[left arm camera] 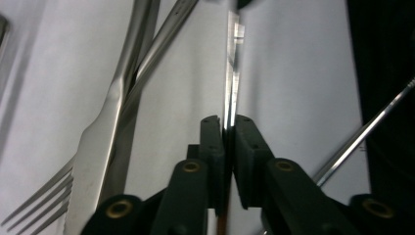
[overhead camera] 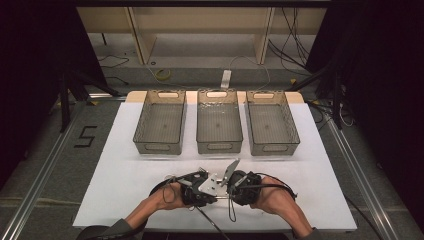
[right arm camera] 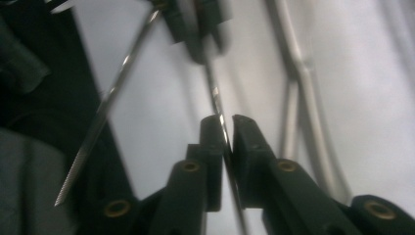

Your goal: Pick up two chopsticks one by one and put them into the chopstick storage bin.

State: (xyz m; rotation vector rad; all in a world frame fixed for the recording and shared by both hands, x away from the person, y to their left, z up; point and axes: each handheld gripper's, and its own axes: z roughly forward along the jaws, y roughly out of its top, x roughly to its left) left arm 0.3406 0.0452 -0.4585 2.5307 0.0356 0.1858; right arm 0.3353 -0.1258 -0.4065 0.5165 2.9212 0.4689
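both grippers, left gripper [left arm camera: 228, 128] and right gripper [right arm camera: 226, 128], are clamped on one knife [left arm camera: 232, 73]; advise releasing one before lifting toward the baskets [overhead camera: 219, 122].

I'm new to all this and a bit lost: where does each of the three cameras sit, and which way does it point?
High view: above the person's side, looking forward and down at three baskets; both forearms show.
Left gripper view: rides the left tongs, looking along jaws shut on a knife.
Right gripper view: rides the right tongs, jaws closed on the same thin metal.
Both gripper views share the white tabletop.
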